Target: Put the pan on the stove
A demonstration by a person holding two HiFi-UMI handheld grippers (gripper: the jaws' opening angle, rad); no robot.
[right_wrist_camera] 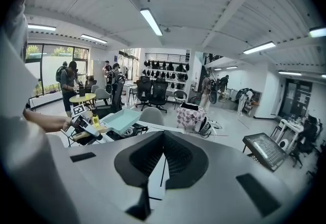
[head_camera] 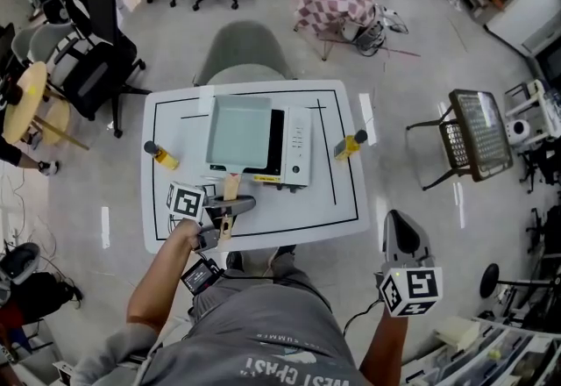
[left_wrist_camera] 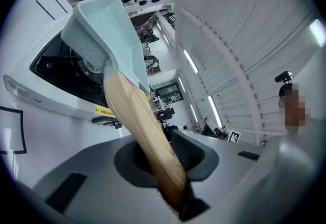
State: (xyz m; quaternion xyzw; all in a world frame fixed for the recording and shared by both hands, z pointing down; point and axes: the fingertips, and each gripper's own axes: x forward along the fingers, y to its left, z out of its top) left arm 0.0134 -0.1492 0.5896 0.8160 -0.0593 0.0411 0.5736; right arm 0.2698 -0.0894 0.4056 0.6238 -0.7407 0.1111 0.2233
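1. Firmly closed, your left gripper [head_camera: 230, 210] has its jaws clamped on the wooden handle [left_wrist_camera: 140, 126] of the pan, which runs straight out from between them.
2. Your left hand [head_camera: 188, 235] holds this gripper at the near edge of the table [head_camera: 342, 200], pointing away from you.
3. The pale blue-green pan [head_camera: 238, 132] sits over the left part of the stove [head_camera: 295, 147], above its black top. From these views you cannot tell whether the base rests on the burner.
4. The white stove stands at the middle of the table, with its controls on the right.
5. Your right gripper [right_wrist_camera: 162, 139] has its jaw tips together and nothing between them. It hangs off the table's near right corner, well apart from the pan.
6. Two yellow bottles stand on the table, one left [head_camera: 162, 156] and one right [head_camera: 349, 146] of the stove.
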